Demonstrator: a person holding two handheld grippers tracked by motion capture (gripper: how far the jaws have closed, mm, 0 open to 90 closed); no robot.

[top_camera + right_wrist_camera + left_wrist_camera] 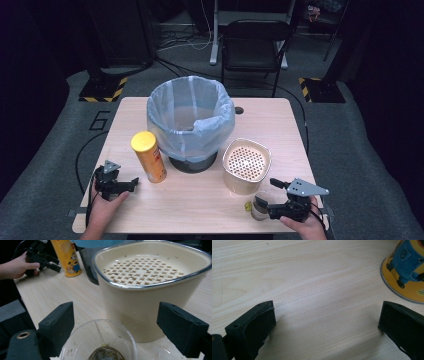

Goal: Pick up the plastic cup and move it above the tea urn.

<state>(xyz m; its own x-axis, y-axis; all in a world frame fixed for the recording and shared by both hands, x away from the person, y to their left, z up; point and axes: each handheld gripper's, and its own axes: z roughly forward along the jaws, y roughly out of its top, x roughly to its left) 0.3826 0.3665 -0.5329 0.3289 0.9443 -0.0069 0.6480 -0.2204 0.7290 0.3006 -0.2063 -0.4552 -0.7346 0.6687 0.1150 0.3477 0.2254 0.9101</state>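
Bin: I see a dark bin [192, 162] lined with a pale blue bag [190, 117] at the middle of the table; what lies inside I cannot tell.
Strainer: a cream pot [246, 167] with a metal rim stands right of the bin, a perforated insert set in its top; in the right gripper view it rises just beyond the cup.
Cup: a clear plastic cup [100, 343] sits near the front right edge, a dark wet lump, seemingly a tea bag with its string, at its bottom.
Can: a tall yellow can [149, 156] stands upright left of the bin, capped in yellow.
Labels: the can carries a cartoon figure in blue overalls and goggles; its small print is too blurred to read. A "6" [98, 120] is marked on the floor left of the table.
Left gripper: my left gripper [125, 183] rests on the table near the can, jaws wide apart over bare wood, holding nothing.
Right gripper: my right gripper [266, 192] has its jaws spread either side of the cup, not closed on it.
Table: light wood [200, 200], a small dark hole near the far edge.
Room: grey carpet, a black chair [252, 45] beyond the table, hazard-striped bases and loose cables on the floor.
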